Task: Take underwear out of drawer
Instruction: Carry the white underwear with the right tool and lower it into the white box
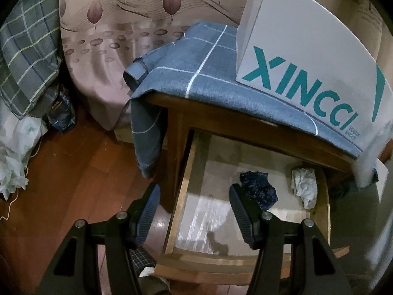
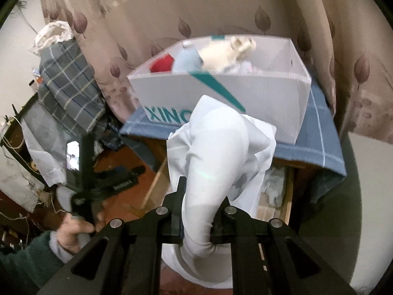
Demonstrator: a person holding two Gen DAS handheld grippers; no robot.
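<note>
Your right gripper [image 2: 199,196] is pinching a pale white garment [image 2: 218,152]; its jaws are pressed together on the cloth, which is bunching up between them and hanging below. The garment is sitting in front of the shoe box [image 2: 270,98] and above the open drawer [image 2: 288,196], clear of it. The box is standing on the blue checked cloth [image 2: 316,152] that is covering the wooden nightstand, and it is holding red, light blue and cream pieces. To the left in the right wrist view, your left hand [image 2: 76,228] is gripping the handle of the other tool.

Your left gripper [image 1: 194,211] is hovering over the drawer [image 1: 180,201] with its jaws spread and nothing between them. One finger is lying over the floor [image 1: 73,172], the other over the drawer's inside. In the drawer, a dark blue patterned piece [image 1: 260,190] is lying just beside the right finger, and a crumpled white piece [image 1: 304,184] is lying against the right wall; the two are apart. The drawer bottom [image 1: 208,221] is lined with pale paper. A leaf-print curtain [image 1: 110,36] is hanging behind the nightstand.
</note>
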